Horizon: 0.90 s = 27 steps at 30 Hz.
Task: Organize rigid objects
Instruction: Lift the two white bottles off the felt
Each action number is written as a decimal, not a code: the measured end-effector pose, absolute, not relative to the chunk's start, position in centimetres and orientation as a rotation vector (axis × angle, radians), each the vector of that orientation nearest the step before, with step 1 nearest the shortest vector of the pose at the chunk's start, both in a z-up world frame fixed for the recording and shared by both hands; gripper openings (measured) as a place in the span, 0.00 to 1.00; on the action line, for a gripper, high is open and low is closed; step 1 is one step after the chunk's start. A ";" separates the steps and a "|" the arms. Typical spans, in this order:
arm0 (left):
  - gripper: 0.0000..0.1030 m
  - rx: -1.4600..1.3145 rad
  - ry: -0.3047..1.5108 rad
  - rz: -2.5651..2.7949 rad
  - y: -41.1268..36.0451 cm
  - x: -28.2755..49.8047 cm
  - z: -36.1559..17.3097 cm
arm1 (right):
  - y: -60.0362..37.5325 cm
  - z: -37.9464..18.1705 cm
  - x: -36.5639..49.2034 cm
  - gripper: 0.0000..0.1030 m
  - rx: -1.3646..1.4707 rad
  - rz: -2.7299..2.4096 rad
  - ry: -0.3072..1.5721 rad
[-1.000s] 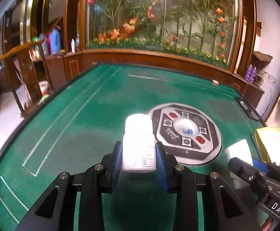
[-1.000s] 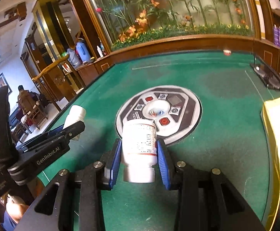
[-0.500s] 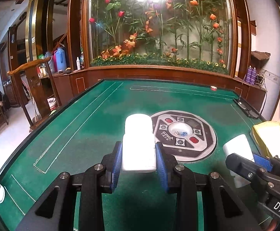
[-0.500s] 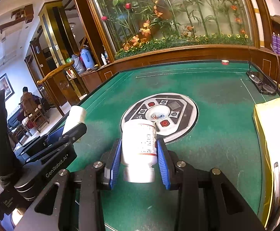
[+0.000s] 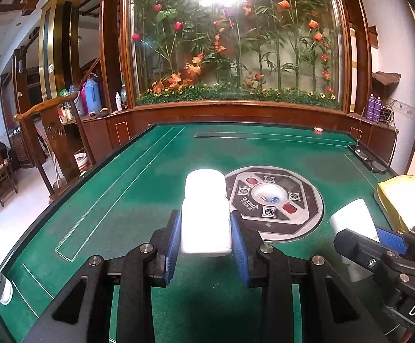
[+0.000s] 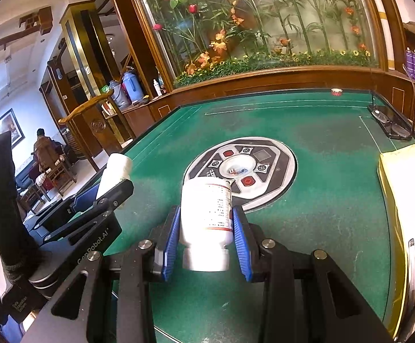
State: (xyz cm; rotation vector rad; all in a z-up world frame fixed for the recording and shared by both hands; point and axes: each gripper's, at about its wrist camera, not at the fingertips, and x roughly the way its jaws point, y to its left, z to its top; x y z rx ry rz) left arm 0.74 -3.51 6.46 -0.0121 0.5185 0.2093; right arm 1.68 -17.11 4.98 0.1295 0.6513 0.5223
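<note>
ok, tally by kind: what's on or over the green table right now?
White bottles held in a hand-held gripper: 2 (left one, right one)
Yellow bag: 1
Black tray: 1
Small red-and-white item at the far edge: 1
Total: 5

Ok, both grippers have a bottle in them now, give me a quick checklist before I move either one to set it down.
1. Left gripper clamped on the white bottle: ok, blue pads press both sides.
2. Right gripper clamped on the labelled bottle: ok, held cap towards the camera.
3. Bottles clear of the green table: ok, both are lifted.
4. Grippers apart from each other: ok, a gap shows in both views.
5. Centre console free of bottles: ok.
6. Room in the yellow box on the right: cannot tell, its inside is washed out.
</note>
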 end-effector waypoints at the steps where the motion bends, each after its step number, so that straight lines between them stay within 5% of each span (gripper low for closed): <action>1: 0.35 -0.010 0.517 0.210 -3.5 0.7 6.5 | -17.1 4.9 1.7 0.34 0.130 0.524 0.653; 27: 0.35 0.016 0.490 0.212 -4.3 0.4 6.7 | -17.0 4.8 1.7 0.34 0.132 0.525 0.650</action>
